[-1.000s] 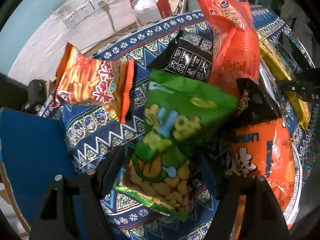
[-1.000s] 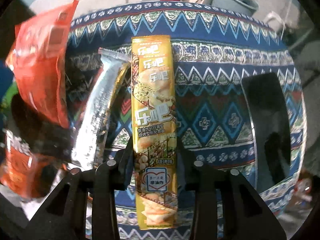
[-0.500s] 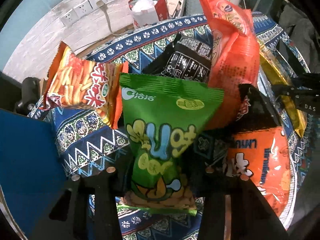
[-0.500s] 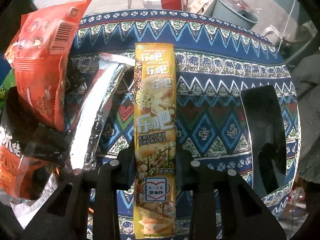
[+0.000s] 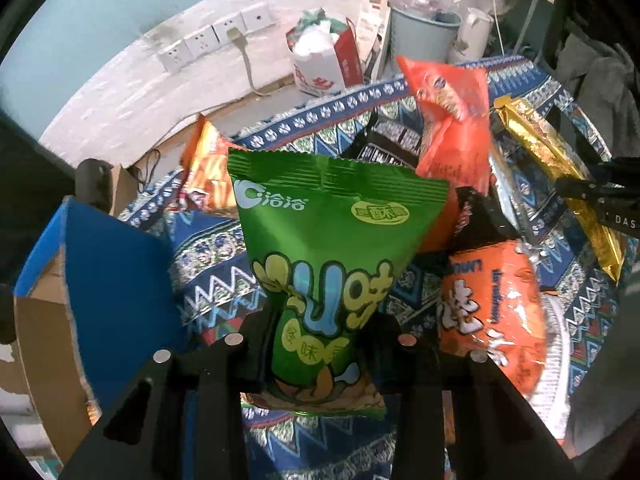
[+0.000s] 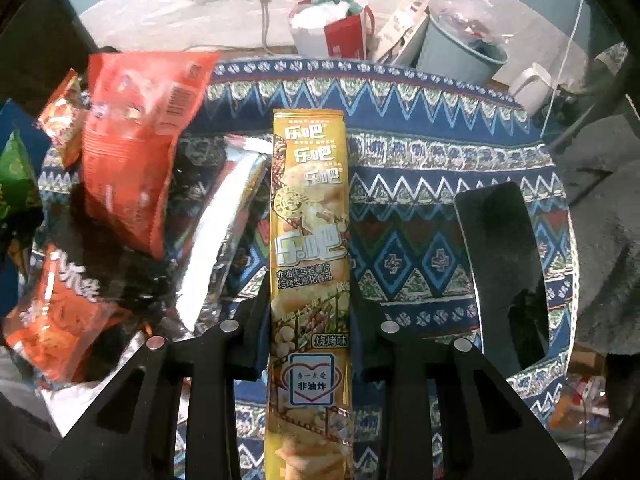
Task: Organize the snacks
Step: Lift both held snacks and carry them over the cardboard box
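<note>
Both my hands have come up off the table in the last second, and each has brought a snack with it, which is the big change: the patterned cloth and the pile now sit lower in both views than they did. On my left, the green bag was lying half under the left gripper with the jaws wide; they have just been closing and now pinch the bag low down, so it bulges above the pads and hangs clear of the cloth. On my right, the right gripper has just been closing too and is clamped on the yellow pack near its lower third, the long pack standing straight out along the fingers. The blue box sits just to the left of the green bag, and I take it as the likely drop point, though I can't see its inside from here. The rest, the orange bags, the foil pack and the black tray, lie untouched. So the pick is done for two items; carrying and placing remain.
</note>
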Demonstrator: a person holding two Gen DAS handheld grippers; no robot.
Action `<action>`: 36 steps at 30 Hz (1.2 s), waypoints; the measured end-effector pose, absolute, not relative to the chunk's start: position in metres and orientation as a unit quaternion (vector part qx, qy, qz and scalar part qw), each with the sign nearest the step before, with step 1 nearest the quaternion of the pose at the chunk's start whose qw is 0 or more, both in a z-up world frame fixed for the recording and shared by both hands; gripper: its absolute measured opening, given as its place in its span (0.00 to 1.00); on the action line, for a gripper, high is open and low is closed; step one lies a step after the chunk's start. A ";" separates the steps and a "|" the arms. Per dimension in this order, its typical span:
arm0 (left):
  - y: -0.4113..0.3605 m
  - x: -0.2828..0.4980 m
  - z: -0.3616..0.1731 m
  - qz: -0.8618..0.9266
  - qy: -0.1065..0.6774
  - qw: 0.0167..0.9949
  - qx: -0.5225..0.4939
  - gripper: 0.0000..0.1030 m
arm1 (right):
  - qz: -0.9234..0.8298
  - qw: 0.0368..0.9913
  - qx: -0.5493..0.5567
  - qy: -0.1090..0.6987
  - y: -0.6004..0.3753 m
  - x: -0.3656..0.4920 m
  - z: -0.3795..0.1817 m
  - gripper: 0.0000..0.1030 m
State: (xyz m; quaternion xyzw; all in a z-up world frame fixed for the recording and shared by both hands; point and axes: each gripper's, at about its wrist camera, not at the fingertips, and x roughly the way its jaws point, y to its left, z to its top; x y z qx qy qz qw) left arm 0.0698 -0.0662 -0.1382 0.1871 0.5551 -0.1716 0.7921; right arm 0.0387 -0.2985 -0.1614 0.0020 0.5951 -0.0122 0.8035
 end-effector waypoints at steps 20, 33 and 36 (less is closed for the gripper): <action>-0.039 0.034 -0.072 -0.150 0.502 0.837 0.159 0.35 | 0.031 0.850 -0.007 0.526 -0.259 0.021 -0.081 0.28; -0.014 0.026 -0.052 -0.136 0.486 0.852 0.139 0.35 | 0.079 0.861 -0.017 0.502 -0.214 0.029 -0.053 0.28; -0.006 0.025 -0.050 -0.133 0.485 0.854 0.132 0.35 | 0.090 0.862 -0.020 0.499 -0.202 0.031 -0.048 0.28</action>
